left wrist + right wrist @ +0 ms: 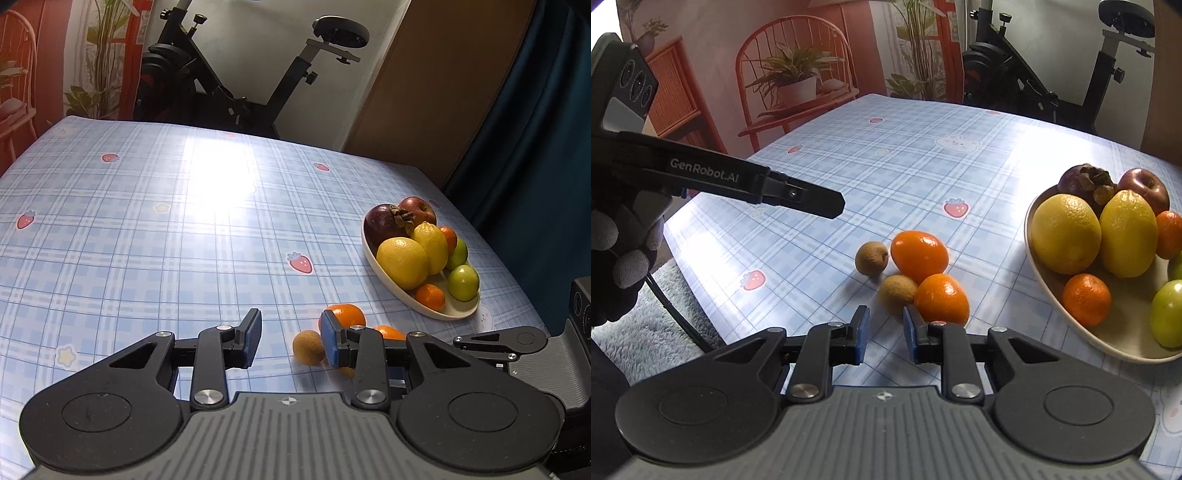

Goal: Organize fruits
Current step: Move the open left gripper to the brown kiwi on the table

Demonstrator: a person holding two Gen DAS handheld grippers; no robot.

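A cream oval bowl (pixel 1126 332) at the right holds two lemons (pixel 1065 234), mandarins, green fruits, a red apple and a dark mangosteen; it also shows in the left wrist view (pixel 384 273). Loose on the tablecloth lie two oranges (pixel 919 254) (pixel 942 298) and two brown kiwis (pixel 871 257) (pixel 897 293). My right gripper (pixel 884 330) is open and empty, just short of the nearer kiwi and orange. My left gripper (pixel 290 341) is open and empty, with a kiwi (pixel 308 347) and an orange (pixel 345 314) beside its right finger. The left gripper also shows from the side in the right wrist view (pixel 812 199).
The table carries a blue plaid cloth (pixel 147 221) with strawberry prints. An exercise bike (pixel 229 85) stands behind the far edge. An orange chair with a potted plant (pixel 794 77) stands at the far left. A gloved hand (pixel 624 243) holds the left gripper.
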